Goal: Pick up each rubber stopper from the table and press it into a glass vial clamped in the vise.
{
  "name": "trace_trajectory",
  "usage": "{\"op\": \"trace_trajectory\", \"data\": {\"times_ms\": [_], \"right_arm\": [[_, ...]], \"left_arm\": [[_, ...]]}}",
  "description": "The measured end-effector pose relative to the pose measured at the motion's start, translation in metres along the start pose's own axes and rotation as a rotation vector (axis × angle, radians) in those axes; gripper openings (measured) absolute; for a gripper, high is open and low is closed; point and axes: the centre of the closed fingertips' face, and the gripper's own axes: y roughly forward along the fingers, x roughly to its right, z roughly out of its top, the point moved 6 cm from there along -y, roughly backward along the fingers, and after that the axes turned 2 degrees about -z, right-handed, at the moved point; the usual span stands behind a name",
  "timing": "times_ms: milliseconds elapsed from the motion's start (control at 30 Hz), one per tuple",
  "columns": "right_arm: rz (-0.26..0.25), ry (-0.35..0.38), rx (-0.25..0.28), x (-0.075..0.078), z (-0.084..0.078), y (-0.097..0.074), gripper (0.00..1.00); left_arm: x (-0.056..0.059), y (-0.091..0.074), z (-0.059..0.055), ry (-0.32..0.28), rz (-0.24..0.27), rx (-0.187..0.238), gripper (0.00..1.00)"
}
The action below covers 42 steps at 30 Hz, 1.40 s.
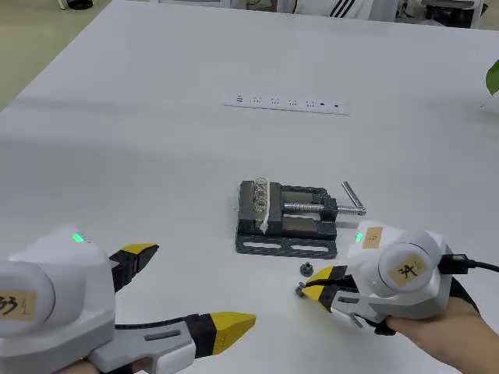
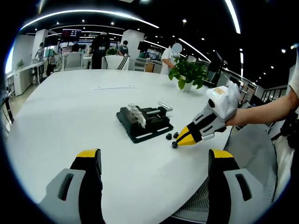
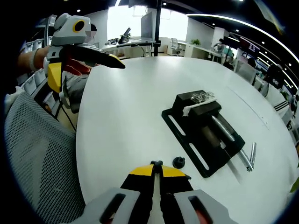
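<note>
- Head view, near edge of the tabletop (image 1: 156, 156): left gripper (image 1: 187, 285) at the near left corner, jaws spread wide, nothing between them.
- Toward the near right, right gripper (image 1: 309, 285) with jaws closed on a small dark rubber stopper (image 1: 299, 291), pinched at the very tips and low over the tabletop. Cannot tell whether lifted clear or touching.
- Just beyond those tips, a second stopper (image 1: 306, 269) lying loose, between the right gripper and the vise.
- Mid-tabletop, the dark vise (image 1: 288, 222), its screw handle sticking out to the right. Glass vials (image 1: 261, 191) clamped upright at its left end, a white strip (image 1: 266, 216) hanging beside them.
- Judged early in the task: one stopper gripped, none seen seated in the vials, though too small to be sure. Carrying over, pressing in and the loose stopper all left to do.
- Little in the way between tips and vials: the loose stopper and the vise's near side.
- Toward the far edge, a white power strip (image 1: 284, 103), well apart from the work. A green leaf (image 1: 493, 76) at the right edge.
</note>
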Motion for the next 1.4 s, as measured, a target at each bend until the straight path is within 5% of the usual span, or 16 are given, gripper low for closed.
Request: {"op": "trace_trajectory", "data": {"times_ms": [467,667,1000,1400], "right_arm": [[0.009,-0.003,-0.015,0.002,-0.004,-0.004,0.00],[-0.028,-0.071,0.042,0.003,0.010,-0.014,0.00],[-0.095,-0.275,0.175,0.007,0.056,-0.053,0.00],[-0.103,-0.518,0.229,-0.011,0.079,-0.077,0.00]], "left_arm": [[0.005,0.005,0.000,0.000,-0.018,-0.012,0.91],[0.007,0.010,0.003,-0.032,-0.032,-0.001,0.87],[0.010,0.026,0.013,-0.173,-0.116,0.009,0.62],[0.022,0.048,0.032,-0.164,-0.237,-0.002,0.37]]}}
